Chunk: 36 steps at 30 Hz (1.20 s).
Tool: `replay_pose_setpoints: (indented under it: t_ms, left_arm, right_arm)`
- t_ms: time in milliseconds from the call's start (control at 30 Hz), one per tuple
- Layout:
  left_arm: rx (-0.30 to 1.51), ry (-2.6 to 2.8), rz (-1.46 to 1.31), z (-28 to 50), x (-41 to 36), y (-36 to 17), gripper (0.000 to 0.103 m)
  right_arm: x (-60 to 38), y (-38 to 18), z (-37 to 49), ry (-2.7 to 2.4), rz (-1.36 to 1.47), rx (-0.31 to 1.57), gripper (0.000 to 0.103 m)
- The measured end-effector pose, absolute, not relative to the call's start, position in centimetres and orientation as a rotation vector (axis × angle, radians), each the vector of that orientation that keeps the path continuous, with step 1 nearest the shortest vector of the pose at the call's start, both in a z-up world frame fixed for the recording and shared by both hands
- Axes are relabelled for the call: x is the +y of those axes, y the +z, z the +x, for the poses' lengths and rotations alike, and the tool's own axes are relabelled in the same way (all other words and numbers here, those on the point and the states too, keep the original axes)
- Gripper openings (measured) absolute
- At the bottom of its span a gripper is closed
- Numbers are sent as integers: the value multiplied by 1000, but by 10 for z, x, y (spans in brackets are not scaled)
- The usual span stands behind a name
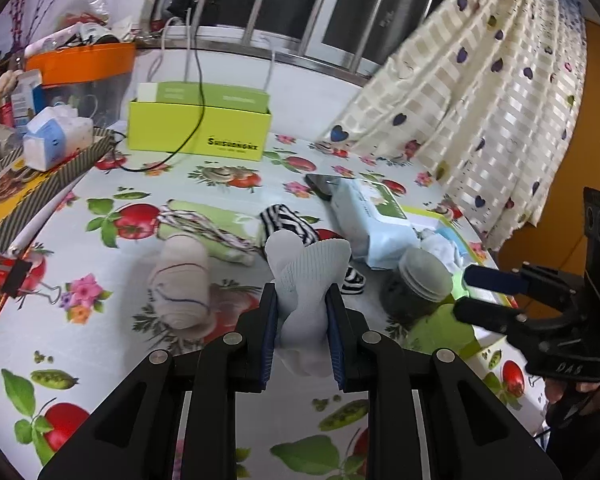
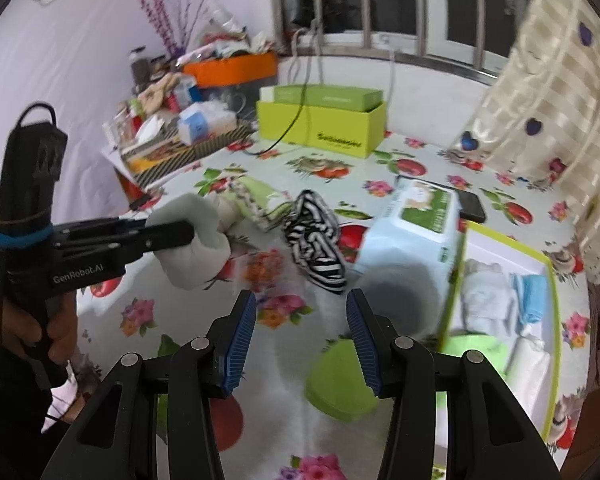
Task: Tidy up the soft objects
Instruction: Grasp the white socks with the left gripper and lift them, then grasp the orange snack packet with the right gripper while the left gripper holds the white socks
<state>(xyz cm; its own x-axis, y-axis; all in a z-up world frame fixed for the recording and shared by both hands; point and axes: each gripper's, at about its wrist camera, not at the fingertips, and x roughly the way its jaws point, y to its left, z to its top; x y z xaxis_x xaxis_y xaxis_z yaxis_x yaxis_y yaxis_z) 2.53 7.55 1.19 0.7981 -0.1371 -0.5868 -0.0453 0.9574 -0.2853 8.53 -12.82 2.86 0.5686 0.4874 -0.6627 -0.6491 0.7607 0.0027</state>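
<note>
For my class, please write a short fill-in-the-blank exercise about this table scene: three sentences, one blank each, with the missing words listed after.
1. The left gripper is shut on a rolled ____ sock.
2. The right gripper holds ____ between its blue pads.
3. The striped sock on the table is black and ____.

Missing words: white; nothing; white
</note>
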Motion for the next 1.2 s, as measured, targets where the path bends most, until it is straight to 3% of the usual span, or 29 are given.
replay_pose_setpoints:
  t_ms: [900, 967, 1033, 1200]
  left_arm:
    - [637, -6, -387, 10, 132, -10, 24]
    - [639, -11, -390, 10, 132, -11, 24]
    - [641, -14, -392, 11, 133, -12, 24]
    - [648, -19, -398, 12, 131, -14, 24]
  right_arm:
    - [-11, -37, 137, 662, -401, 903, 46]
    - [-10, -39, 141, 649, -398, 901, 43]
    - [-11, -40, 144, 639, -397, 903, 30]
    - [-14, -39, 143, 657, -375, 890, 25]
